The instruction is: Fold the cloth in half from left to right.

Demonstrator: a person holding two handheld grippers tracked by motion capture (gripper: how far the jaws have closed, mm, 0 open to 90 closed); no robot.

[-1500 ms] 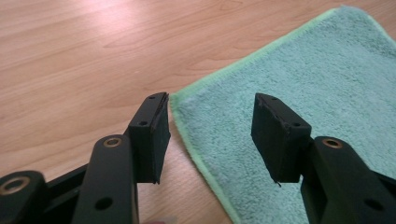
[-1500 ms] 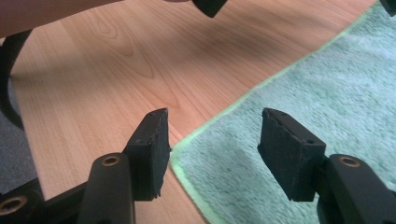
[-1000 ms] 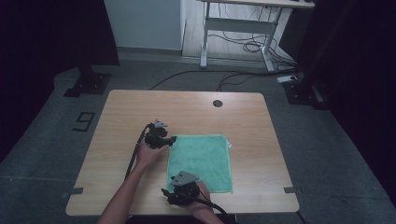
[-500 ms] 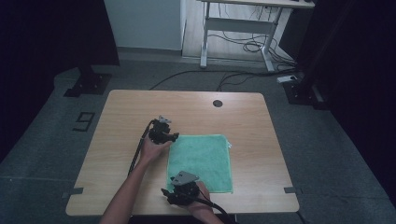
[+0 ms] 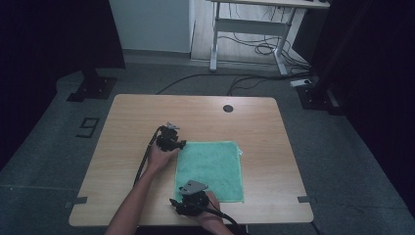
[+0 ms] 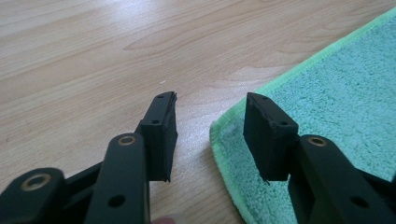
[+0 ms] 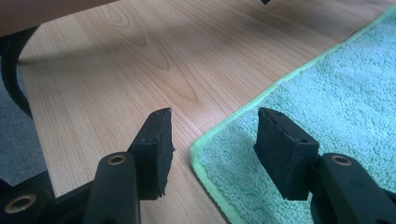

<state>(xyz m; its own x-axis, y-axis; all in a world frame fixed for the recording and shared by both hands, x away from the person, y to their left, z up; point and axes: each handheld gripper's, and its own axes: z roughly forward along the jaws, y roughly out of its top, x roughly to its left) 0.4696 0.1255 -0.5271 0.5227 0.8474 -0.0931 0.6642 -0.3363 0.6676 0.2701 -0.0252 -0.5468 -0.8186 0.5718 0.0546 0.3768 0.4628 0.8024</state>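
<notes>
**Both claws set at the left corners of a flat towel**

Your left claw stands wide open and grips nothing; one jaw rests over bare wood, the other over the cloth, so the far-left corner of the green towel lies in the gap between them. Your right claw is spread just as wide, also empty, and straddles the near-left corner of the towel in the same way. This placement reads as preparation for a pinch: with a jaw on each side of the hem, closing either claw would likely catch the corner, though neither has bitten yet.

From the high view, the left claw sits at the towel's far-left corner and the right claw at its near-left corner, one hand behind each. The towel lies spread flat in a single layer on the wooden counter, slightly right of centre and toward your edge. It is close to square, with its slightly longer axis running from you toward the far side; the edge between your two claws is its left side, which runs along that axis. A small white tag shows at the far-right corner. Holding both left corners suggests a fold across toward the right edge.
</notes>
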